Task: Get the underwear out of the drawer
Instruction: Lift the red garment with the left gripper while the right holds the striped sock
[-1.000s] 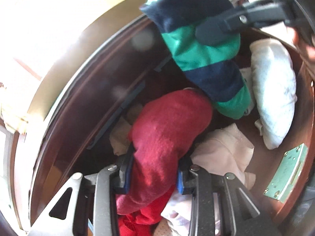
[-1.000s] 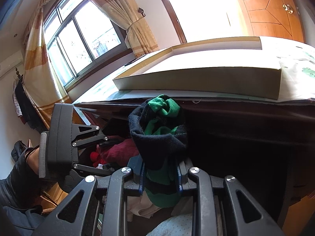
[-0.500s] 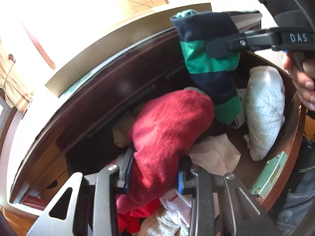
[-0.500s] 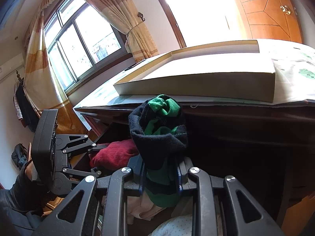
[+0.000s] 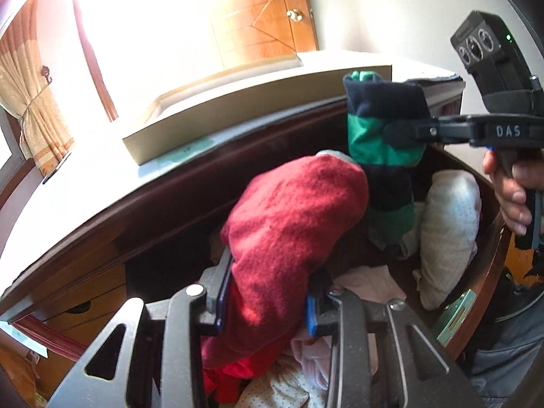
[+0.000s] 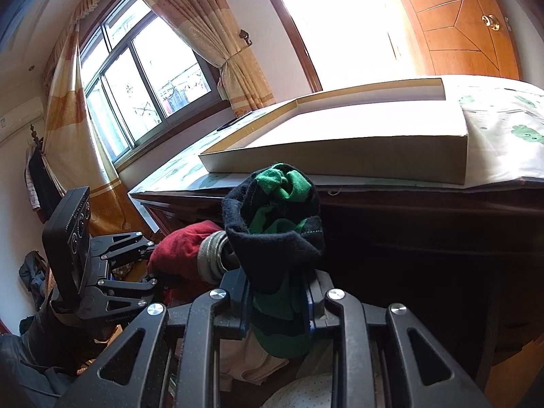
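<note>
Underwear is present as two rolled bundles, each clamped in one gripper above the open drawer point(image 5: 489, 255). The red bundle point(image 5: 292, 238) sits between the fingers of the left gripper point(image 5: 268, 309), whose blue-edged pads press on both of its sides; its free end rises up and to the right, and a grey waistband shows at its tip in the right wrist view. The navy-and-green striped bundle point(image 6: 278, 248) is pinched in the right gripper point(image 6: 277, 306), jaws closed against the fabric, with its upper end standing above the fingers and its lower end hanging below them. In the left wrist view the striped bundle is just right of the red one, their edges overlapping, and a hand point(image 5: 510, 193) grips the right tool's handle. Further garments remain in the drawer: a pale dotted bundle point(image 5: 448, 238) against the right wall and pink and white pieces point(image 5: 316, 367) below the red bundle. A shallow cardboard box point(image 6: 340, 149) rests on the cloth-covered top above the drawer.
</note>
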Demonstrator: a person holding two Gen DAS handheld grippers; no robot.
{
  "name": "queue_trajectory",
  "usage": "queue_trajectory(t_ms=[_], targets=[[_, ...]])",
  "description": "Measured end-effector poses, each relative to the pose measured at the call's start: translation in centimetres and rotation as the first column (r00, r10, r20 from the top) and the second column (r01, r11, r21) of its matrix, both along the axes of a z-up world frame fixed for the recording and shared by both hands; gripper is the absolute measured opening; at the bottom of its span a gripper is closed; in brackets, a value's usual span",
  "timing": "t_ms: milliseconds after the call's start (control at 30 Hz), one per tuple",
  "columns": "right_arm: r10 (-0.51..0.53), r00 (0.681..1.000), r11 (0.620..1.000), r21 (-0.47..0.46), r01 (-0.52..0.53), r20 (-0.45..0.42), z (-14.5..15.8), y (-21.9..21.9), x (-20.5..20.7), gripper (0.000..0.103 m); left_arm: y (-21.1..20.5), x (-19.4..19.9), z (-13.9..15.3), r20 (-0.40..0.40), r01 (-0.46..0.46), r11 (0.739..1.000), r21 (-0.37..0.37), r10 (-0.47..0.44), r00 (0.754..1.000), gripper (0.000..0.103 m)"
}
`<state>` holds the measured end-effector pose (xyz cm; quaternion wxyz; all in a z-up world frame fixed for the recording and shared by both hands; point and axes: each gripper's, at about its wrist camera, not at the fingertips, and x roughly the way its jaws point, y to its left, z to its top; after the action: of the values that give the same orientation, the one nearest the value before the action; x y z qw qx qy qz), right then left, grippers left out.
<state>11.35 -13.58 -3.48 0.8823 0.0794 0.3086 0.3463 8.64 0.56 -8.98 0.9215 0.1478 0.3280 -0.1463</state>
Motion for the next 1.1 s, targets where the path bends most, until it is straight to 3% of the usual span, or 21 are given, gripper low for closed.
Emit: queue_trajectory(t_ms=[333,667,1100], targets=[[0.008,1.0,1.0,0.011,-0.008,0.026,0.4,-0.1,-0.4,0.026,1.8,-0.5,-0.5,0.06,-0.021,0.997,-0.08,0.026,0.998,0.032],[0.016,0.998,0.999,0.029,-0.018,0.065,0.7,-0.1,-0.9,0.026,2.9,-1.6,1.0,0.132,-0.027,0.984,-0.174,0.05,0.99,0.032],[0.025,0.995,0.999,0.04,-0.029,0.1,0.9,-0.1,-1.4,0.026,2.9,-1.8,1.5,0.147,-0.03,0.982,-0.189,0.058,0.987,0.031]])
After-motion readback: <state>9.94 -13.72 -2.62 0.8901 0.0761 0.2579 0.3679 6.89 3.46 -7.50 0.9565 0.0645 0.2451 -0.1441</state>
